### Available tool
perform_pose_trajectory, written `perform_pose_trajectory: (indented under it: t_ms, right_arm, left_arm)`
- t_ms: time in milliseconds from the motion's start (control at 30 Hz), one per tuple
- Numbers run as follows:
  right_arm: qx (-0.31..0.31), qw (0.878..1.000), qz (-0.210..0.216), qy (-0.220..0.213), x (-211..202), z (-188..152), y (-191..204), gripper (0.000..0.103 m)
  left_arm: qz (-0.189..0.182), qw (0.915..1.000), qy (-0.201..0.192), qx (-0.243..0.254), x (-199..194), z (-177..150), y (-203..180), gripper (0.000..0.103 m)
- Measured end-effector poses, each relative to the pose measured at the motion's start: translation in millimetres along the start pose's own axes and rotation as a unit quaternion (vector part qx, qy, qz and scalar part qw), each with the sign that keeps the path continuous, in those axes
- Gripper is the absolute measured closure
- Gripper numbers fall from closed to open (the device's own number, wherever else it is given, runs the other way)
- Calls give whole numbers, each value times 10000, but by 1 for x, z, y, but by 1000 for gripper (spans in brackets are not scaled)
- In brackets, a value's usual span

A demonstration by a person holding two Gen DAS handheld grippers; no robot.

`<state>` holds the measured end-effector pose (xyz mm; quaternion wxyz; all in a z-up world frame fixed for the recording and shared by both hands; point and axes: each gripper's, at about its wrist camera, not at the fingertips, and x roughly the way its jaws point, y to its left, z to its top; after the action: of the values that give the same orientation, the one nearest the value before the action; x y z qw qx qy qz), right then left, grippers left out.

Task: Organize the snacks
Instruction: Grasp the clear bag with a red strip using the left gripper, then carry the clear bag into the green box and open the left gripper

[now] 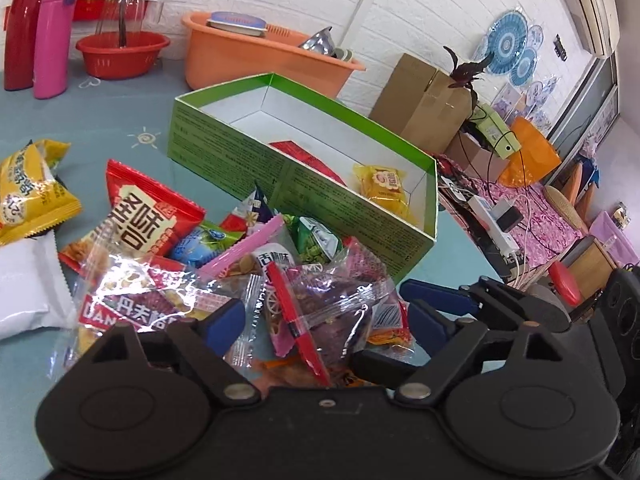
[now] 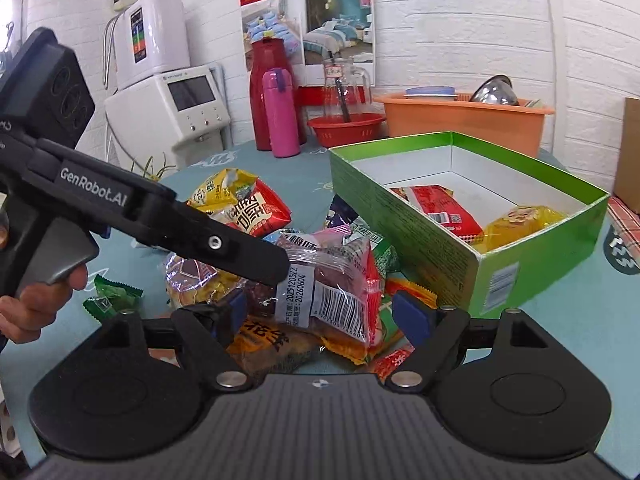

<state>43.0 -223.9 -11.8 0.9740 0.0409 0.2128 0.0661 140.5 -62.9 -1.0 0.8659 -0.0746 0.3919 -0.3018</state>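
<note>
the table (image 2: 600, 320) carries a green box (image 2: 432, 236), open-topped to take snacks; a red packet (image 2: 444, 206) and a yellow one (image 2: 520, 220) lie inside. the loose pile (image 1: 256, 280) sits just beside it. both claws gape wide over the pile, holding nothing: left gripper (image 1: 324, 316), marked "genrobot.ai", right gripper (image 2: 320, 312). a clear packet (image 2: 332, 280) reads "20260604".

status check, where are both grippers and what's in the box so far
Left gripper and right gripper open over the snack pile, nothing gripped. Green box holds a red packet and a yellow packet. Nothing blocking.
</note>
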Motion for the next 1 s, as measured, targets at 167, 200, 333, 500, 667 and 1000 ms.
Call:
perform_pose_trajectory:
  t_ms: [167, 200, 333, 500, 667, 1000]
  right_arm:
    - [140, 9997, 222, 12, 7, 0, -4, 0]
    - [171, 9995, 268, 15, 8, 1, -5, 0]
    - [194, 9992, 334, 55, 12, 0, -1, 0]
    - [182, 9993, 315, 91, 11, 1, 7, 26]
    - [306, 9995, 81, -47, 2, 6, 6, 63]
    - [209, 9978, -230, -589, -22, 27, 0, 64]
  left_arm:
    - [65, 9999, 118, 41, 12, -2, 4, 0]
    - [82, 9999, 130, 30, 14, -2, 5, 0]
    - [18, 9995, 290, -99, 23, -4, 11, 13]
    - [-63, 9999, 82, -75, 8, -4, 5, 48]
    - [-43, 9993, -249, 293, -18, 2, -10, 49]
    - [-400, 9962, -551, 551, -24, 30, -29, 50]
